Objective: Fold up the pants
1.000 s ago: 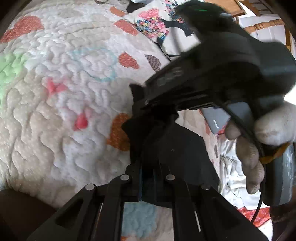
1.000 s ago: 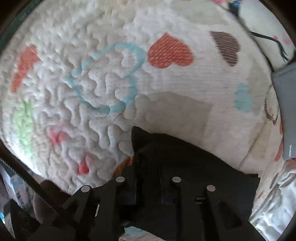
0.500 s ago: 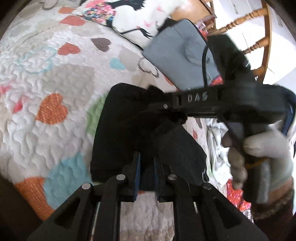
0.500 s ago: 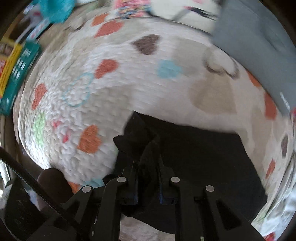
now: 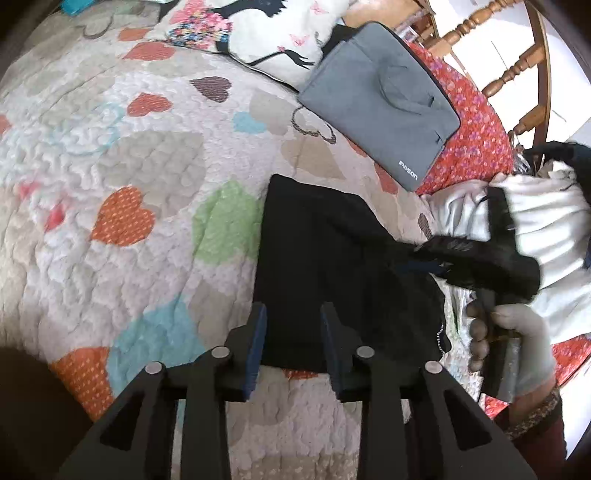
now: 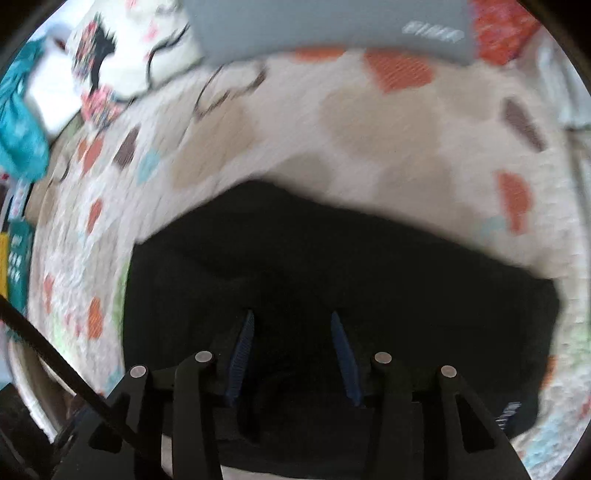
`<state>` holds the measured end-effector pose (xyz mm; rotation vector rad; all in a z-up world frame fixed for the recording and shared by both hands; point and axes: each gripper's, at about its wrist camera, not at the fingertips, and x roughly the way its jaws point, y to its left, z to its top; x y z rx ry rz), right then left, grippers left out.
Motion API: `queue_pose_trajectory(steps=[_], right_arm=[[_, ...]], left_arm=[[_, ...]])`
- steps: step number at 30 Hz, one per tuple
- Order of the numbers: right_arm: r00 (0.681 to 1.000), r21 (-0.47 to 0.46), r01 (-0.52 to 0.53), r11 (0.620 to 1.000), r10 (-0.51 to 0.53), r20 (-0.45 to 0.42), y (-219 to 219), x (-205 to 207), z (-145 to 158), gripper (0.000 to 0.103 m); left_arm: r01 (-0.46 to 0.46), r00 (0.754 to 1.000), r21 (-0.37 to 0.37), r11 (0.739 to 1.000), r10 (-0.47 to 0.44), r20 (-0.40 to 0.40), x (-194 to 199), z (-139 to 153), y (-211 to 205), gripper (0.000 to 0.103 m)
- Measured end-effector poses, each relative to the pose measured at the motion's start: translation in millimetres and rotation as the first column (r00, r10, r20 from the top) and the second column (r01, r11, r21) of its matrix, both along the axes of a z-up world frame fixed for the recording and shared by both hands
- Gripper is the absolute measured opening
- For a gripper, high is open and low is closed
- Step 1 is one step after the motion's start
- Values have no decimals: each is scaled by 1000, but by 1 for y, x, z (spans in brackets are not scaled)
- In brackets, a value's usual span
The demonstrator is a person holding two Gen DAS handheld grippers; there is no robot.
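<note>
Black pants [image 5: 332, 266] lie folded into a flat dark block on a heart-patterned quilt [image 5: 110, 155]. My left gripper [image 5: 293, 314] hovers over the block's near edge; its jaws are opening and no cloth is pinched between the blue pads. The right gripper's dark body [image 5: 476, 258], held by a gloved hand [image 5: 517, 332], sits at the block's right side in the left wrist view. In the blurred right wrist view, my right gripper [image 6: 291, 321] hangs above the black pants [image 6: 369, 277], its jaws opening with a clear gap and nothing gripped.
A grey laptop sleeve [image 5: 380, 96] lies beyond the pants, with a printed white pillow [image 5: 266, 33] behind it. Red floral fabric [image 5: 472, 136] and a wooden chair [image 5: 517, 62] stand at the right. A teal item [image 6: 18, 122] lies at the quilt's far left.
Both grippers carried a pinched fold of the pants across the quilt, laid it over the rest, and let go. The pants now lie flat and both sets of jaws stand apart.
</note>
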<state>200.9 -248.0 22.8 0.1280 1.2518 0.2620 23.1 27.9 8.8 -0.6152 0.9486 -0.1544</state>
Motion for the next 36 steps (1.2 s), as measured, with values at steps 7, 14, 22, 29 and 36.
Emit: queue_pose_trajectory(steps=[7,14,22,29,36], right_arm=[[999,523,-21,852,44,-31,0,-18,13,47],[988,506,104,856,-33,-149,-3,-24,-51,32],[968,453,249,856,-235,-87,-69,-32,-50,36],[952,391,185,902,-263,156,-87,-71,3,55],[846,617,314,721,-508,163,-192,-136,23,103]], left_arm=[[57,996,54,997,-54,-66,17,-26,-24,32],[68,995,22,997,-66,-71,17,-34,-17,33],[81,995,1,997,-80,-54,9,-30,-13,37],[100,995,28,995,-99,-25,2,-7,-21,39],[210,976,125,970,-215,27,25,33,-54,48]])
